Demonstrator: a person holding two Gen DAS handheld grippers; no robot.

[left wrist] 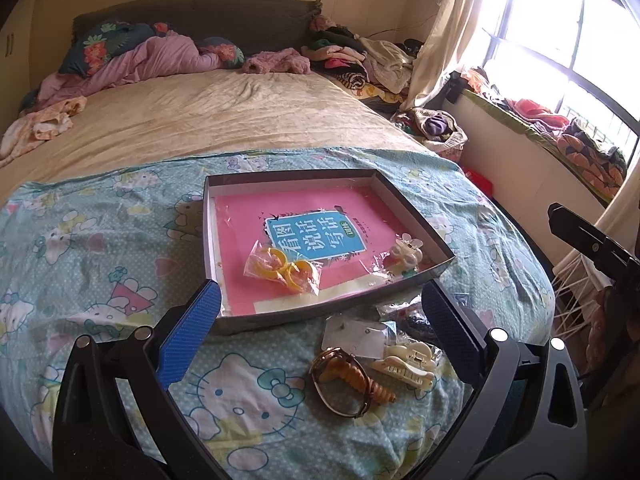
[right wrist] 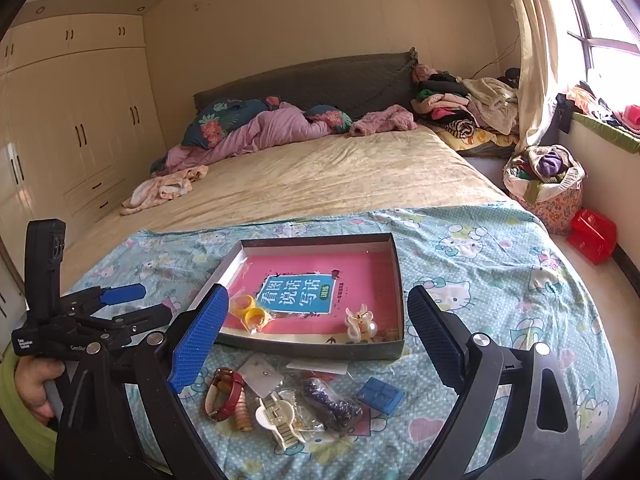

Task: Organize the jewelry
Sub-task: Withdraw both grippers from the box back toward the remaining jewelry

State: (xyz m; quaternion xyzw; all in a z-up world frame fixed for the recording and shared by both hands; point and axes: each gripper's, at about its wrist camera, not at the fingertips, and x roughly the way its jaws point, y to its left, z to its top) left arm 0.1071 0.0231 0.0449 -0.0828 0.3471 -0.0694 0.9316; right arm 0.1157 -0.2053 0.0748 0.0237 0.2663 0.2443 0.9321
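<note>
Both grippers, left gripper and right gripper, hover with fingers spread wide, gripping nothing. Loose jewelry lies on the bedsheet just before the shallow box, which holds bagged yellow rings and a flower hair clip.

This is a lived-in bedroom in a home. A wide bed fills the room, with a dark padded headboard at 12 o'clock and crumpled pink bedding below it. Cream built-in wardrobes stand at 9 o'clock. A curtained window glows at 2 o'clock, with piled clothes beside it. A cartoon-cat sheet covers the bed's near end.
</note>
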